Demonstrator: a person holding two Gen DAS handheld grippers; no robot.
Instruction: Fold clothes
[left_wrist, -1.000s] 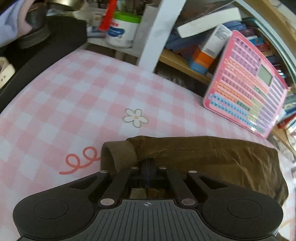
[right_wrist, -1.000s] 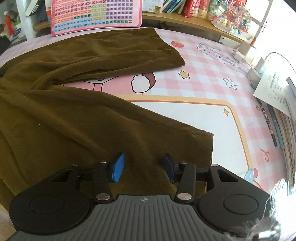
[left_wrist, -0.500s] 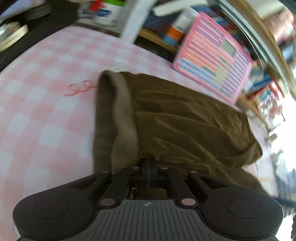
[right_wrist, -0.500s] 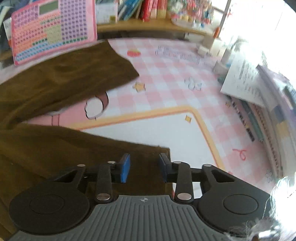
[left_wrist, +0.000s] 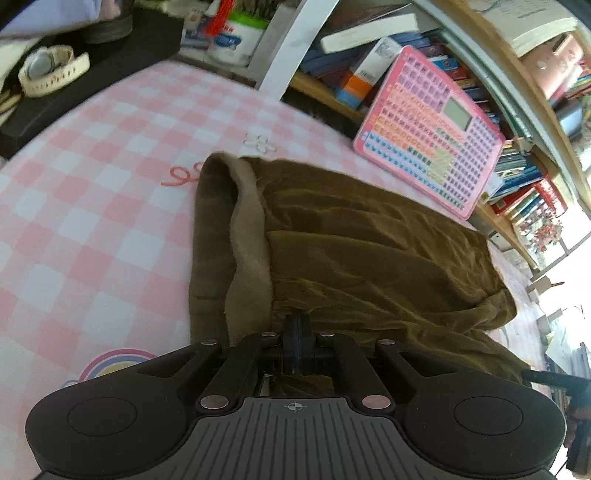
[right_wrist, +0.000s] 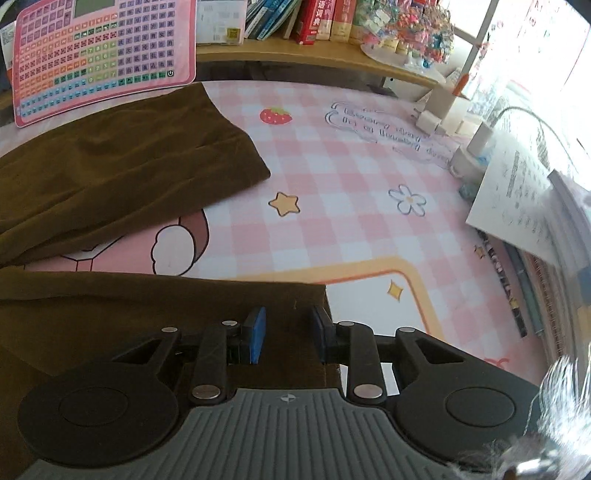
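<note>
Brown velvet trousers (left_wrist: 369, 251) lie on a pink checked tablecloth (left_wrist: 92, 221). Their waistband (left_wrist: 247, 236), lighter inside, runs away from my left gripper (left_wrist: 297, 332), which is shut on the cloth at the waist's near end. In the right wrist view the two legs lie apart: the far leg (right_wrist: 129, 155) reaches toward the pink board, and the near leg (right_wrist: 147, 306) ends at a hem just under my right gripper (right_wrist: 288, 332). That gripper is open, its blue pads (right_wrist: 257, 332) apart over the hem corner, with cloth showing between them.
A pink toy keyboard board (left_wrist: 432, 129) leans on a bookshelf (right_wrist: 314, 55) at the back. A wristwatch (left_wrist: 51, 70) lies on a black block at the far left. Papers (right_wrist: 524, 195) and chargers (right_wrist: 428, 118) sit along the right edge.
The left gripper, still shut on the waist, has drawn back, so more of the trousers shows ahead of it. The right gripper has moved to the near leg's hem corner and stayed open.
</note>
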